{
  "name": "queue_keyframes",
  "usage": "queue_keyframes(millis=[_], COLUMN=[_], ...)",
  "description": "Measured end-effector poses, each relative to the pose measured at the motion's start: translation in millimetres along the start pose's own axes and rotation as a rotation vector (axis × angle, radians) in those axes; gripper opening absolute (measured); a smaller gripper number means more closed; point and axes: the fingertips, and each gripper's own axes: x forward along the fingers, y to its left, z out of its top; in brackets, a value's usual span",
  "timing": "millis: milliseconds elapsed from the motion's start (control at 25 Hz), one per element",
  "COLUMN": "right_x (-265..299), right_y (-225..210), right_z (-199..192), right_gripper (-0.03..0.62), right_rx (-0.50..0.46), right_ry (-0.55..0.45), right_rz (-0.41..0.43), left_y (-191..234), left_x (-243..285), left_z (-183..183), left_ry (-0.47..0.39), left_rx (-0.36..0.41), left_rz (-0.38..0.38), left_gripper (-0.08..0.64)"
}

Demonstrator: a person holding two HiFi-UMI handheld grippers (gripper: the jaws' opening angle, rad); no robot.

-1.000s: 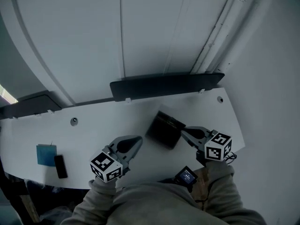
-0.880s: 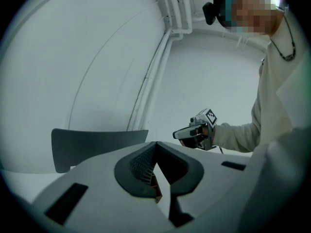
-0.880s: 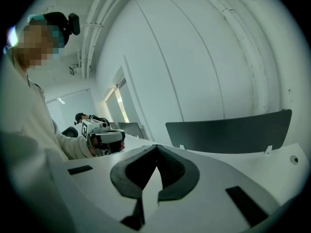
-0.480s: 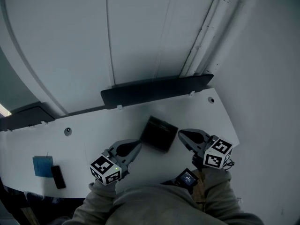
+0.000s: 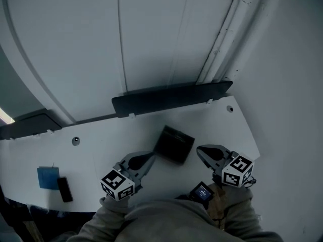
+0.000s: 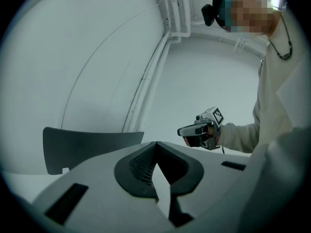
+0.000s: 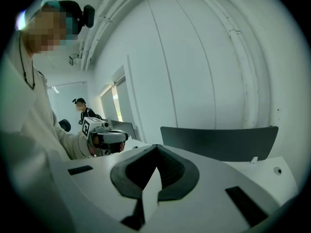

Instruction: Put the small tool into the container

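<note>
R tool (image 5: 200, 150) backed off container (image 5: 174, 144); blue pad (image 5: 48, 177) far left.

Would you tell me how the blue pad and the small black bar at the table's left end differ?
The blue pad is squarish and broad; the black bar is narrow and long. The pad is blue, the bar black. The bar lies right of the pad, nearer the table's front edge. Both lie flat, side by side.

Seemingly cream sleeves (image 5: 242, 212), grey hand-held grippers (image 5: 151, 158) (image 5: 201, 150), marker cubes (image 5: 117, 184)
</note>
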Motion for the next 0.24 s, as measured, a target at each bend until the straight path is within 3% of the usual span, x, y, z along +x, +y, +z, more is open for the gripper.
queue_keyframes(millis=[240], right_x=[10], right_y=[9], right_z=[-4], right_gripper=[0.020], right_rx=[-0.027], right_ry=[0.040], right_rz=[-0.010], left_y=[15], left_x=[-14], left_z=[-3], left_ry=[0.021], left_rx=[0.022], left_rz=[0.039], left_gripper=[0.002])
